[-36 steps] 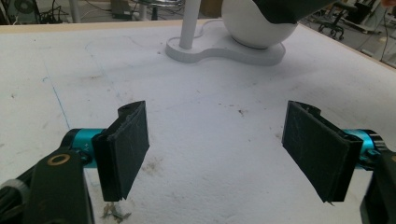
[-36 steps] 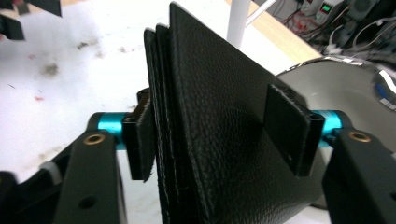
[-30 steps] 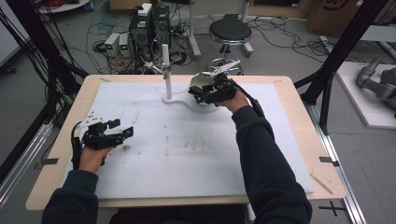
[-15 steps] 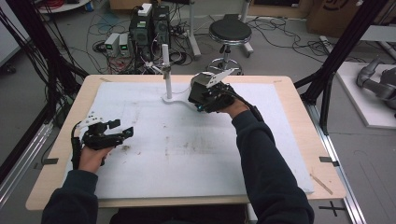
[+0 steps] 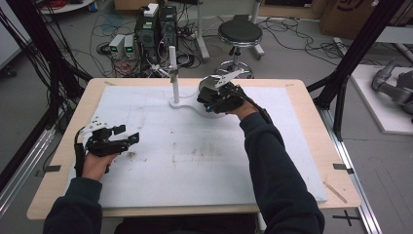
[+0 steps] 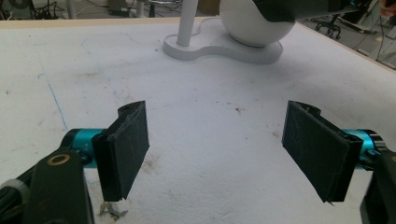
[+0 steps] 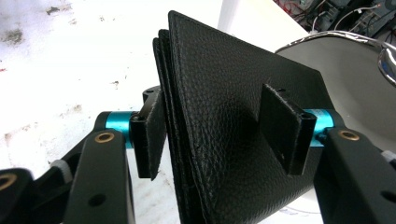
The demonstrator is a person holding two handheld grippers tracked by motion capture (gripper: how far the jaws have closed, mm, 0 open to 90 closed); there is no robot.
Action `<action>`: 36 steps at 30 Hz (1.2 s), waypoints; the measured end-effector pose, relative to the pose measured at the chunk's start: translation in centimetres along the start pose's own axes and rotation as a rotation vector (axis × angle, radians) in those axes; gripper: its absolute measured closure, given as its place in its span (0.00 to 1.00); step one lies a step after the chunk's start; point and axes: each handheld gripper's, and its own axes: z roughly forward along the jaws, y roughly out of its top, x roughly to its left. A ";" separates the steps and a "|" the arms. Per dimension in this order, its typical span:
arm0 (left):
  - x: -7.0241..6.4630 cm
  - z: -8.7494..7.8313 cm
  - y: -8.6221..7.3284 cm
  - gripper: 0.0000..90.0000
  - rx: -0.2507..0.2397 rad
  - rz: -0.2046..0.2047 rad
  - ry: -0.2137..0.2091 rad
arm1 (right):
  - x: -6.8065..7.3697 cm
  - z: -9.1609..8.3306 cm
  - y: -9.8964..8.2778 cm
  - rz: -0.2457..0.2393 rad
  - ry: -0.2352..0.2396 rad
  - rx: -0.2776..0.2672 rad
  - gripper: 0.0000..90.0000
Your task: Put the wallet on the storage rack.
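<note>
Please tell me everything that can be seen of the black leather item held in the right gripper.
The black leather wallet looks like grained leather, folded, with several layers showing at its edge. It stands on edge between the right gripper, whose two padded jaws clamp its faces. It is held above the white bowl, at the table's far side.

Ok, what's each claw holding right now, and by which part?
Right claw grips a black leather wallet, jaws clamped across its flat faces near the lower part. Left claw is open, holding nothing.
</note>
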 end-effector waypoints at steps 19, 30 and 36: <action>0.0 0.0 0.0 0.25 0.001 0.002 -0.002 | -0.4 -1.7 -1.5 0.087 0.048 -0.032 0.51; -0.1 0.1 0.0 0.25 0.003 0.002 -0.007 | -0.2 -2.0 -2.0 0.102 0.033 -0.075 0.52; -0.1 -0.2 0.1 0.25 -0.038 0.012 -0.016 | -0.2 -3.9 -2.8 0.165 0.032 -0.125 0.40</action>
